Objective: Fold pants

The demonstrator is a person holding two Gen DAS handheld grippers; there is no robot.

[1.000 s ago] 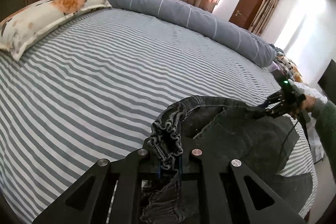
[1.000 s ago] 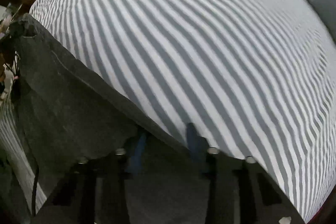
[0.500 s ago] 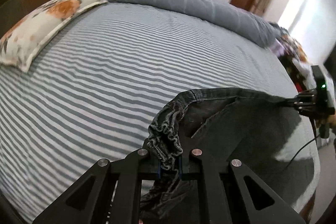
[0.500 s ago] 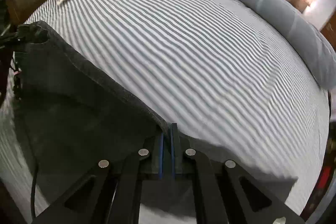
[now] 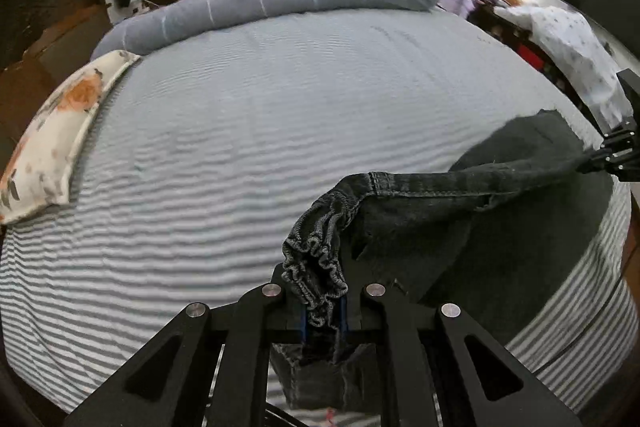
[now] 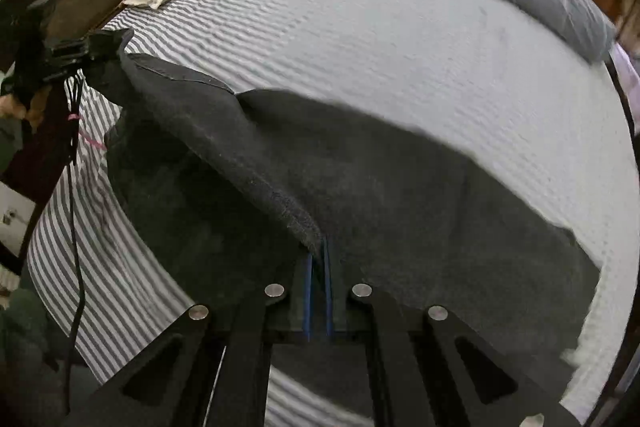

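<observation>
While dark pants [image 5: 460, 223] stretch above a striped bed [image 5: 240, 131], the left gripper [image 5: 323, 319] pinches the gathered waistband and the right gripper [image 6: 318, 291] clamps the other edge.

Both wrist views look steeply down from close range, sharing the striped bed [image 5: 280, 115] and pants [image 6: 360, 167].

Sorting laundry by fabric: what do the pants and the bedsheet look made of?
Pants: probably dark grey-black denim, matte; visible topstitched seams and a gathered elastic waistband.
Bedsheet: likely a woven cotton-type fabric, matte, with grey and white stripes and soft ripples; the exact fibre can't be told.
</observation>
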